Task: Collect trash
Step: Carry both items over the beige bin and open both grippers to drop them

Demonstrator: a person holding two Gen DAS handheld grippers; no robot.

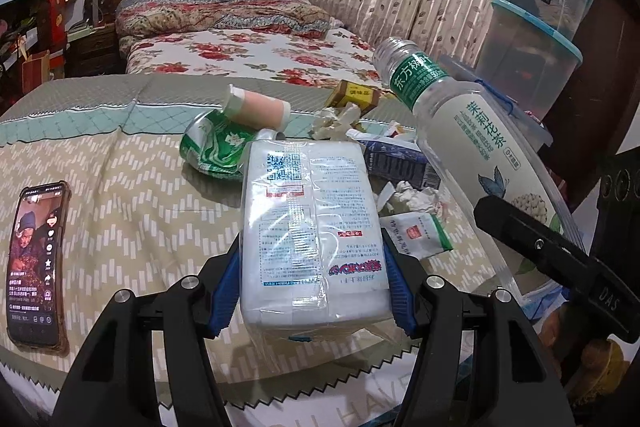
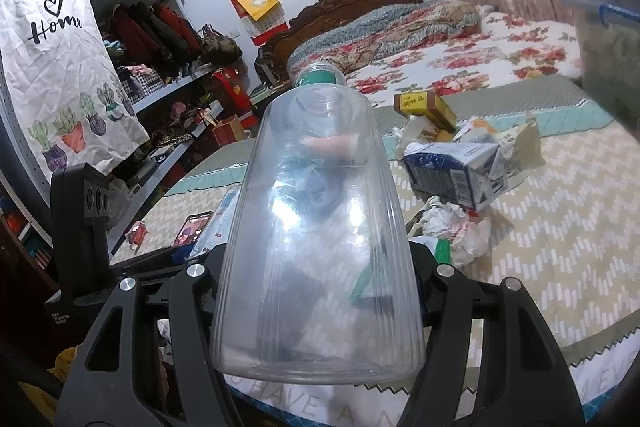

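In the left wrist view my left gripper is shut on a white plastic-wrapped tissue pack, its blue pads pressed on both long sides just above the table. My right gripper is shut on an empty, uncapped clear tea bottle, held tilted with its neck pointing away. The same bottle shows its green and white label at the right. More trash lies on the cloth beyond: a crushed green can, a pink tube, a blue carton, crumpled tissue and a small sachet.
A lit phone lies at the table's left. A yellow box sits at the far edge of the patterned tablecloth. Stacked clear storage boxes stand at the right. A bed and curtains are behind, cluttered shelves to the left.
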